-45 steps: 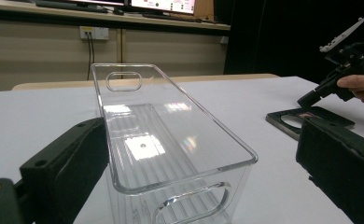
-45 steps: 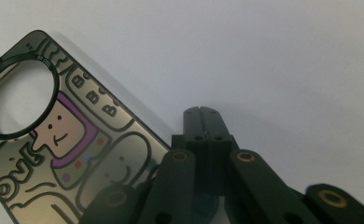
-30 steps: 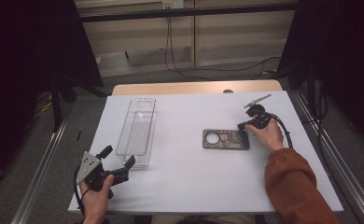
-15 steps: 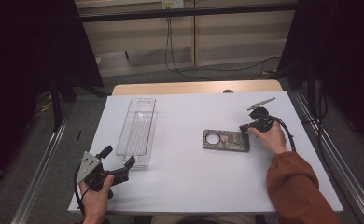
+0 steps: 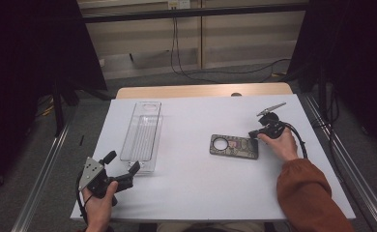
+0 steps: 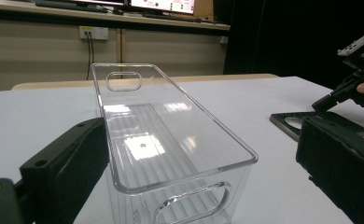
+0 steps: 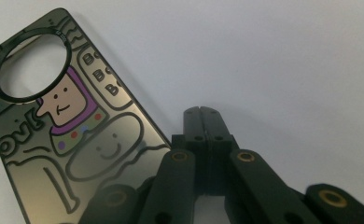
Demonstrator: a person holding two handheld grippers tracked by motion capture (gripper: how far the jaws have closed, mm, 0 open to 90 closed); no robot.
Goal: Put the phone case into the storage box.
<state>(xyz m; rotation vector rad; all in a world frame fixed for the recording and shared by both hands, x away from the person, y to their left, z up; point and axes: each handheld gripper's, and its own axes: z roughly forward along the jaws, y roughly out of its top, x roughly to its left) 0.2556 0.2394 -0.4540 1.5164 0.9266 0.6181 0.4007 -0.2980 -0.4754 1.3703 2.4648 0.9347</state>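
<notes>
My right claw [image 7: 202, 122], jaws pressed together on nothing, sits just beside the flat, glossy phone case [image 7: 54, 135] with cartoon figures at frame left. My left claw [image 6: 194, 186] gapes around the clear ribbed plastic bin [image 6: 171, 140].

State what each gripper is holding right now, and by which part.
Nothing. The right gripper is shut empty beside the dark cartoon-printed phone case; the left gripper is open before the clear plastic bin.

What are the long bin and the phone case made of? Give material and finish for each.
Clear bin: looks like hard transparent plastic, glossy; the table shows through its walls and lamps glare off its ribbed floor.
Phone case: seemingly smooth hard plastic, possibly glass-faced, with a dark mirror-like sheen under printed cartoon figures; the pictures leave the exact material open.
</notes>
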